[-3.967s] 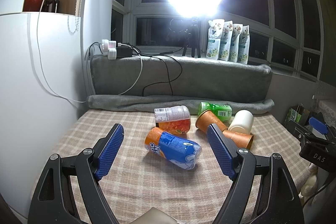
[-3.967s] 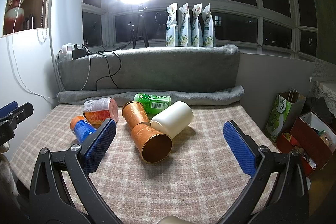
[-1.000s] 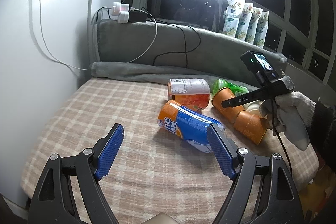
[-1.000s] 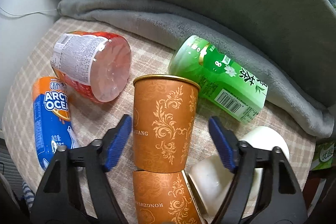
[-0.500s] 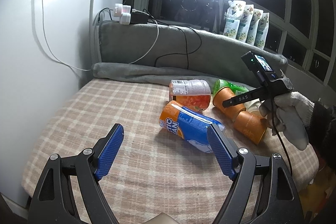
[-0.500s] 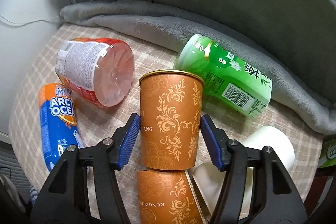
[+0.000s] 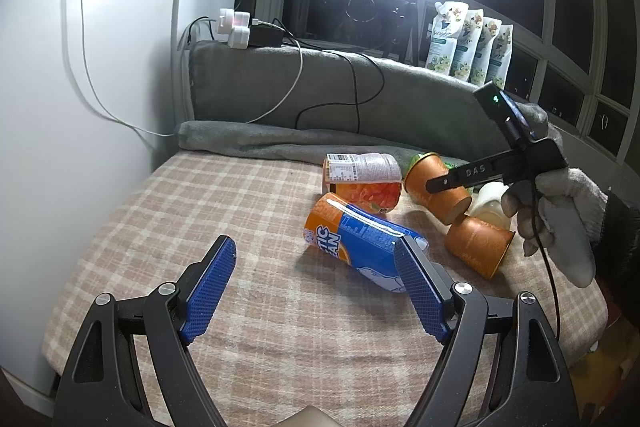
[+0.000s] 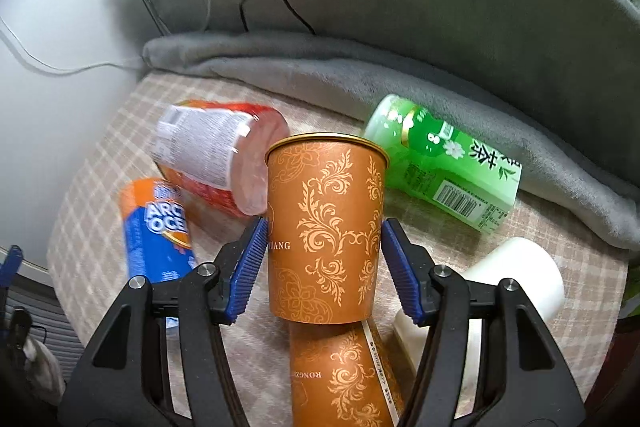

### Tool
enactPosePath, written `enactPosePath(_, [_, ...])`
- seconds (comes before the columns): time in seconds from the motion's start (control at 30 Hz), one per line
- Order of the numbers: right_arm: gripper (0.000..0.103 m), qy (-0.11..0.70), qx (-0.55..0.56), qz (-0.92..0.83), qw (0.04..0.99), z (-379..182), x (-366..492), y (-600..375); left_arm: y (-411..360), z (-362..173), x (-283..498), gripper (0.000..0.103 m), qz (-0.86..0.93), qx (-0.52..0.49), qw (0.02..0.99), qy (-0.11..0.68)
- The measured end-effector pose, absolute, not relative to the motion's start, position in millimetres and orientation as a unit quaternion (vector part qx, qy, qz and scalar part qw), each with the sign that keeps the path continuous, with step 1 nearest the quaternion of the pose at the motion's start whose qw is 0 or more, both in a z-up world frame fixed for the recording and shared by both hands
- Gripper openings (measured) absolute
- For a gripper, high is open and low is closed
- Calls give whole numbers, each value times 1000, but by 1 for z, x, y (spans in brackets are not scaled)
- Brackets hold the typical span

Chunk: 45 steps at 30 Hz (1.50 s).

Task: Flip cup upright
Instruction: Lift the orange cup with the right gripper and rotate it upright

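An orange paper cup with gold scrollwork [image 8: 326,231] lies tipped between my right gripper's blue pads, which press on both its sides; my right gripper [image 8: 324,259] is shut on it. The same cup [image 7: 436,189] shows in the left wrist view, raised a little off the cloth with its rim toward the back. A second orange cup [image 8: 340,375] [image 7: 478,247] lies on its side just behind it. A white cup [image 8: 516,275] lies on its side to the right. My left gripper [image 7: 316,287] is open and empty above the checked cloth.
A blue and orange bottle [image 7: 360,247], a red-orange bottle [image 7: 362,179] and a green tea bottle [image 8: 444,163] lie on the checked cloth [image 7: 224,211]. A grey blanket roll [image 8: 360,67] lines the back. A white cabinet [image 7: 60,107] stands to the left.
My right gripper has closed on the orange cup and begun lifting it; the scene around it has shifted and blurred. My left gripper has barely moved.
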State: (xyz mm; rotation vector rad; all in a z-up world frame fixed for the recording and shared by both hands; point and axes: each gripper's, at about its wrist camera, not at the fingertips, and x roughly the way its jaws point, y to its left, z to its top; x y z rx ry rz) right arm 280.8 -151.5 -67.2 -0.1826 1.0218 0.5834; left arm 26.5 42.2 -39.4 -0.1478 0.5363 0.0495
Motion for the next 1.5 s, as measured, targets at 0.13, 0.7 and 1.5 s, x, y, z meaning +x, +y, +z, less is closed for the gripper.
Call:
enactPosePath(0.13, [62,466,-73,278,837,-53,275,-157,41,-39,26,81,23,-72,961,264])
enactPosePath(0.7, [62,434,5,305,848,-3,174,-206,29,-36,17,81,-1,-76,959,273])
enactPosePath(1.5, [62,504,126,264,813,-91,94,-232,12,-47,11,81,-44,-91,944,314])
